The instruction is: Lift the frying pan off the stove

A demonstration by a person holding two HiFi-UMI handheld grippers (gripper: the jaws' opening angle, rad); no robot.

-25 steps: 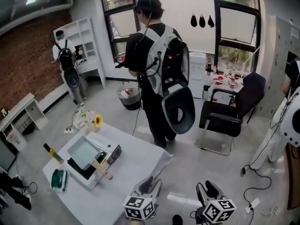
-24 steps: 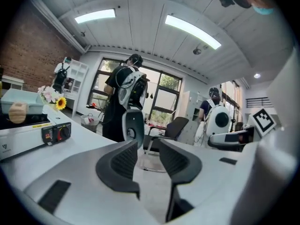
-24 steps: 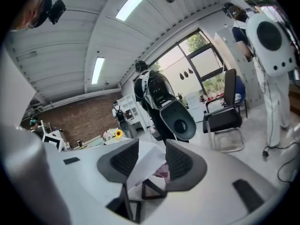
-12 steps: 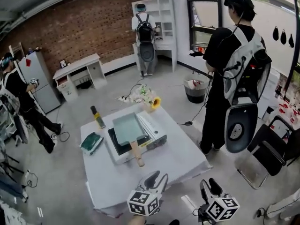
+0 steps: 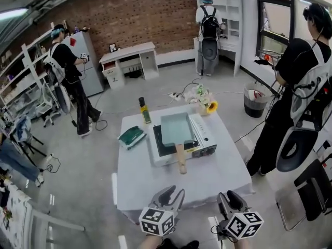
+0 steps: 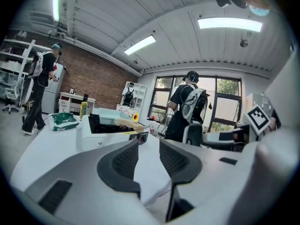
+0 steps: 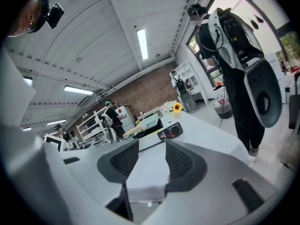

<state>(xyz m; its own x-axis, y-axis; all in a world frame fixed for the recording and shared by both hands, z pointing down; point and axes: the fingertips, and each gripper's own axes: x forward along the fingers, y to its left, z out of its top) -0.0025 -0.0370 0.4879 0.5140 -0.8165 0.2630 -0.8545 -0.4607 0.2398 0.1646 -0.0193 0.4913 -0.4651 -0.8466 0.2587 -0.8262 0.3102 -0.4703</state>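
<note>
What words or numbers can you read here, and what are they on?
No text is readable here.
Stove: a small dark mark on its white front, too small to read.
Green packet: print too small.
Bottle: label blurred.
Marker cubes: black-and-white square patterns, not letters.

Bright ceiling strip lights; strong fisheye distortion.
</note>
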